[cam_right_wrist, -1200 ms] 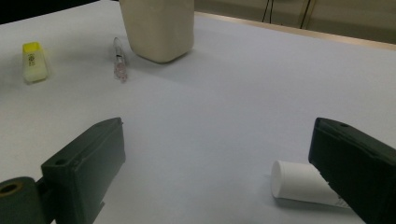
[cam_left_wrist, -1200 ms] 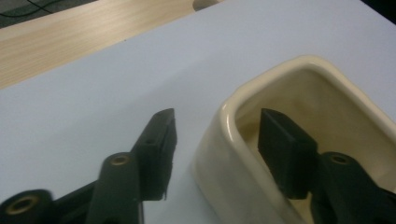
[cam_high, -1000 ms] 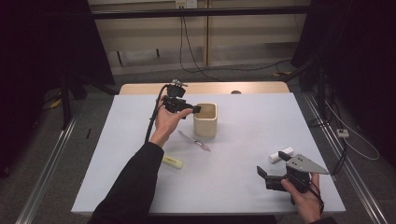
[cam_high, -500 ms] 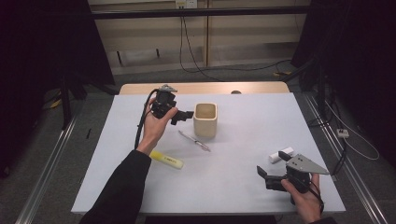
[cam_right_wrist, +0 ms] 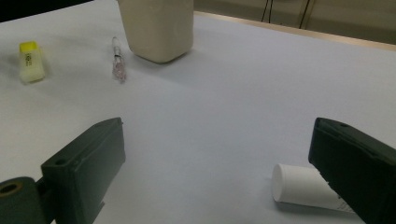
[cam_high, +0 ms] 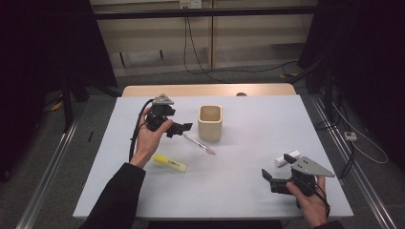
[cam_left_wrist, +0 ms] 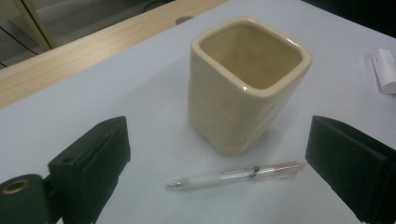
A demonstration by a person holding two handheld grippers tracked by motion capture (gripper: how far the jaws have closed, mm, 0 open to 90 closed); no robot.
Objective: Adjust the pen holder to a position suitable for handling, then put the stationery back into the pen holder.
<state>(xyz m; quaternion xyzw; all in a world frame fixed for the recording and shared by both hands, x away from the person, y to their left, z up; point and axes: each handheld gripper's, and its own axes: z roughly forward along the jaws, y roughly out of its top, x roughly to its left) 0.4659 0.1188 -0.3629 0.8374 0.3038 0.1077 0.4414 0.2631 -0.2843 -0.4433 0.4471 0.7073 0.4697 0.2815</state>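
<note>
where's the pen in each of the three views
High view: the pen lies centre, just left-front of the cream cup.
Left gripper view: pen low centre, in front of the cup.
Right gripper view: pen upper left, left of the cup.
Shared landmark: the cup.

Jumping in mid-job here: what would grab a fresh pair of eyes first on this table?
The cream square ceramic cup standing upright near the table's middle draws the eye, with a clear plastic pen lying just in front of it between the open jaws of the left gripper. A yellow highlighter lies nearer the person, and the right gripper, also open, sits beside a white cylindrical tube at the table's right.
</note>
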